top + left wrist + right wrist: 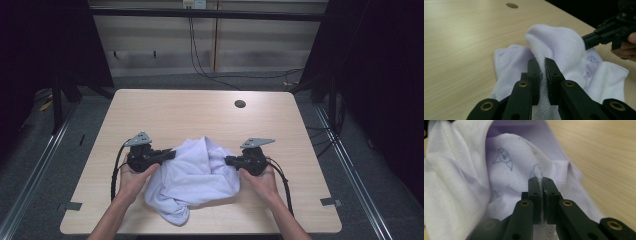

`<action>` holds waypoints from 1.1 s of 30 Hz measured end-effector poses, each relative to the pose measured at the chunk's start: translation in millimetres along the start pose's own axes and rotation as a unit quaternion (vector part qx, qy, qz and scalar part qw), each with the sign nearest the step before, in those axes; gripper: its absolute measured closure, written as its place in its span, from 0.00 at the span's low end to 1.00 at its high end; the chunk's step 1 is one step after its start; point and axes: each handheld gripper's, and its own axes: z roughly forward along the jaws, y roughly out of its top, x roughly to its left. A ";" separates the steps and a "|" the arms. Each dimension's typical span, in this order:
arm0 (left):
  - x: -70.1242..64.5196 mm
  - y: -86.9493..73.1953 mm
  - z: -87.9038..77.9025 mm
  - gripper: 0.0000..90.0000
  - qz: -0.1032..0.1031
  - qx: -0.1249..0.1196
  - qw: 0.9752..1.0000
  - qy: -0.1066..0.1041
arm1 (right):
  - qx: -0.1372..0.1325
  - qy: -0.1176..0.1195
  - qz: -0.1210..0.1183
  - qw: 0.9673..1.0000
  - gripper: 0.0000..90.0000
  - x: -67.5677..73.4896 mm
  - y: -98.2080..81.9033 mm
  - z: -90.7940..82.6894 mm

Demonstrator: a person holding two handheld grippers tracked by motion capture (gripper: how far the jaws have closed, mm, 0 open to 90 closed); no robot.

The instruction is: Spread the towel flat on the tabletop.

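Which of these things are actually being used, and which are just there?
In use: white cloth, pinched by the left gripper and the right gripper.
Just there: table with its round hole, black cables on the floor behind.

Your left gripper (543,72): fingers (534,75) pinched a fold of white towel (559,47); right gripper (609,32) gripped its far side; bench (461,45) beneath.

Dimly lit from above, dark at both sides, with soft shadows on the counter (165,107) and blurred close foregrounds.
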 end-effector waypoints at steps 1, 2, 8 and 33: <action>2.6 2.1 -6.4 0.94 -0.005 -0.012 1.000 -0.001 | -0.005 -0.004 0.007 1.000 0.96 -3.0 0.6 -4.4; 3.5 3.6 -10.0 0.94 -0.004 -0.016 1.000 0.007 | -0.009 -0.010 0.011 1.000 0.96 -6.6 1.2 -9.9; 19.2 22.4 -40.9 0.94 -0.017 -0.066 0.997 0.036 | -0.041 -0.041 0.026 0.998 0.97 -23.5 18.9 -36.5; 33.7 147.1 -107.2 0.95 0.020 -0.209 0.968 0.137 | -0.167 -0.115 0.012 0.979 0.97 -45.8 202.7 -97.0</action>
